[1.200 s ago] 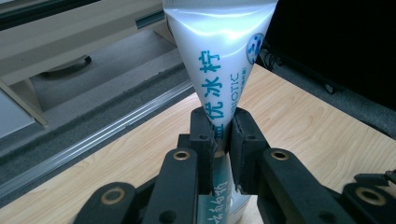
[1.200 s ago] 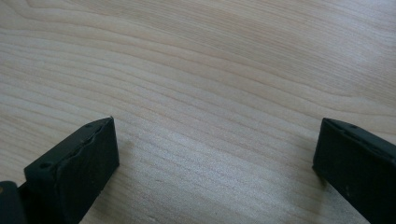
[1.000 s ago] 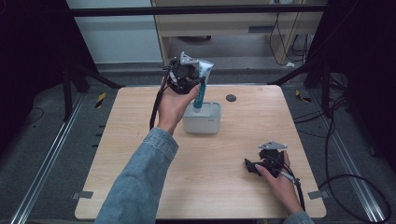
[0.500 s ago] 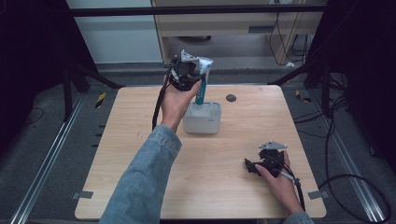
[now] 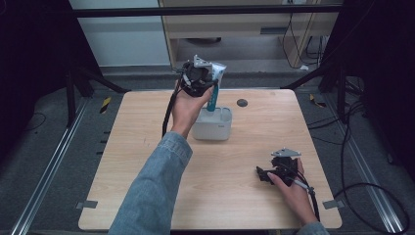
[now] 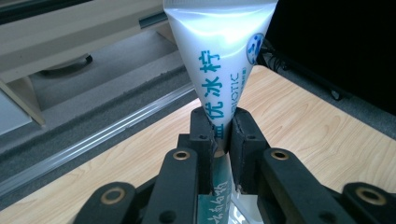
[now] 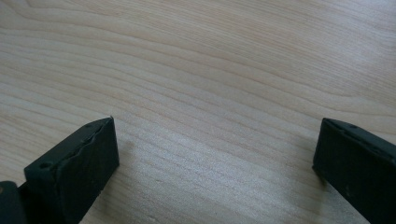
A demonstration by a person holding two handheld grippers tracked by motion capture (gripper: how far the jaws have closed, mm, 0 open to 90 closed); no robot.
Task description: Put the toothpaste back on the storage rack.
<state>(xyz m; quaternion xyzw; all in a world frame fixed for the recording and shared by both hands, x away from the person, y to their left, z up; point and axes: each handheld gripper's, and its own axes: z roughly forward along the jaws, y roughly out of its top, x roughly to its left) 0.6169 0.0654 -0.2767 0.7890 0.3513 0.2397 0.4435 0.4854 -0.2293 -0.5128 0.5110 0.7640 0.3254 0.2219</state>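
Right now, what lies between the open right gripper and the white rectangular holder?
Bare light wooden table between right gripper and white rectangular holder, per the high view.

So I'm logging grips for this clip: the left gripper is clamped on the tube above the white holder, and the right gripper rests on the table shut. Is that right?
One thing is off. The right gripper is open, not shut: the right gripper view shows its jaws wide apart over bare table. The rest stands: the left gripper is clamped on the tube above the white holder.
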